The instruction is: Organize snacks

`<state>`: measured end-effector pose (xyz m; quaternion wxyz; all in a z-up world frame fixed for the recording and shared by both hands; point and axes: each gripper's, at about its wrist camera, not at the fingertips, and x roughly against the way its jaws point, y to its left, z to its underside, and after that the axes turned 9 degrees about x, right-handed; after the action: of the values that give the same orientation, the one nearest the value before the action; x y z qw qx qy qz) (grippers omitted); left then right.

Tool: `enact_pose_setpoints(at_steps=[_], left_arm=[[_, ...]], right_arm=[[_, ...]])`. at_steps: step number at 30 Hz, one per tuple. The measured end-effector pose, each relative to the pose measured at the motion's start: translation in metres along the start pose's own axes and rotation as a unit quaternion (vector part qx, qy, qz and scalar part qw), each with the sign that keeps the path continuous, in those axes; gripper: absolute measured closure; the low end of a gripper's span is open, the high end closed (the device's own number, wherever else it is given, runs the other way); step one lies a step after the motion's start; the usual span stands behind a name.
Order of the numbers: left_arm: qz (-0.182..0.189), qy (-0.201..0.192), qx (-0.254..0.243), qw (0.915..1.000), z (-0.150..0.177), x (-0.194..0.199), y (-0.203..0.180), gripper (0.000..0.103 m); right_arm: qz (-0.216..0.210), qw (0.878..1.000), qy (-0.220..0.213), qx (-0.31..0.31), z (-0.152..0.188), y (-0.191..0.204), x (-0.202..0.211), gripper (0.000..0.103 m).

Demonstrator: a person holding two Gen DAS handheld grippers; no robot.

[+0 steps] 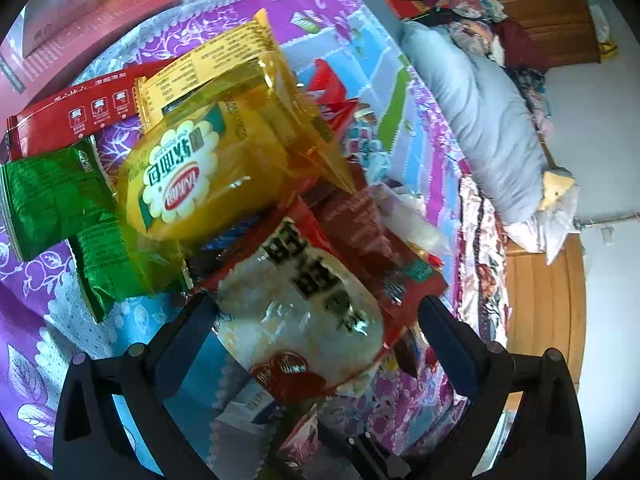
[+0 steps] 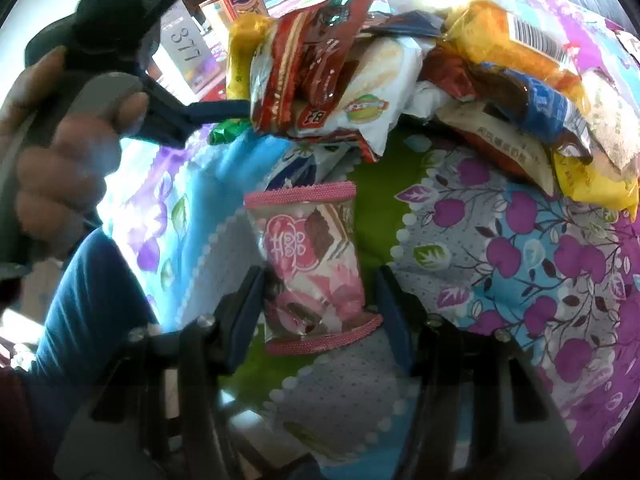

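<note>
In the left wrist view, my left gripper (image 1: 316, 304) is open, its fingers either side of a red-and-clear packet with a pale rice cake (image 1: 304, 308). Behind it lie a yellow bread packet (image 1: 200, 168), green packets (image 1: 56, 196) and a long red packet (image 1: 76, 112) on the floral bedsheet (image 1: 360, 64). In the right wrist view, my right gripper (image 2: 318, 280) is open around a pink wafer packet (image 2: 312, 260) lying on the sheet; the pads do not clearly touch it. The left gripper (image 2: 216, 110) reaches into a snack pile (image 2: 400, 60) at the top.
A pink box (image 1: 92, 20) stands at the far left of the bed. A grey-blue pillow (image 1: 480, 120) and folded clothes (image 1: 472, 12) lie by the wooden headboard (image 1: 548, 300). A box marked 377 (image 2: 186, 46) sits behind the left hand (image 2: 72, 152).
</note>
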<state>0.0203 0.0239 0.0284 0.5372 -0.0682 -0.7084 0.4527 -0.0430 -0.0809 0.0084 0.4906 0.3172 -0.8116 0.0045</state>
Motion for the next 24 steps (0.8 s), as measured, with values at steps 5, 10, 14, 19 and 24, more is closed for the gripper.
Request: enact_pose_setpoints(at_steps=[5, 10, 14, 19, 24], left_arm=[[-0.013, 0.005, -0.043, 0.999, 0.0, 0.007, -0.004, 0.025], [-0.009, 0.009, -0.089, 0.9959, 0.006, 0.027, -0.001, 0.065], [-0.017, 0.009, -0.14, 0.9899, 0.016, 0.042, -0.003, 0.07], [-0.027, 0.03, -0.156, 0.9869, 0.024, 0.046, 0.015, 0.064], [-0.041, 0.013, -0.155, 0.987, 0.026, 0.071, 0.044, 0.047]], right_arm=[[0.026, 1.0, -0.002, 0.014, -0.003, 0.01, -0.006, 0.048], [0.04, 0.999, -0.01, 0.014, -0.002, 0.01, -0.002, 0.051], [0.043, 0.999, -0.014, 0.007, -0.002, 0.007, 0.001, 0.055], [0.04, 0.999, -0.008, 0.001, -0.003, 0.005, -0.001, 0.055], [0.037, 0.999, -0.008, -0.003, -0.004, 0.003, 0.0, 0.054]])
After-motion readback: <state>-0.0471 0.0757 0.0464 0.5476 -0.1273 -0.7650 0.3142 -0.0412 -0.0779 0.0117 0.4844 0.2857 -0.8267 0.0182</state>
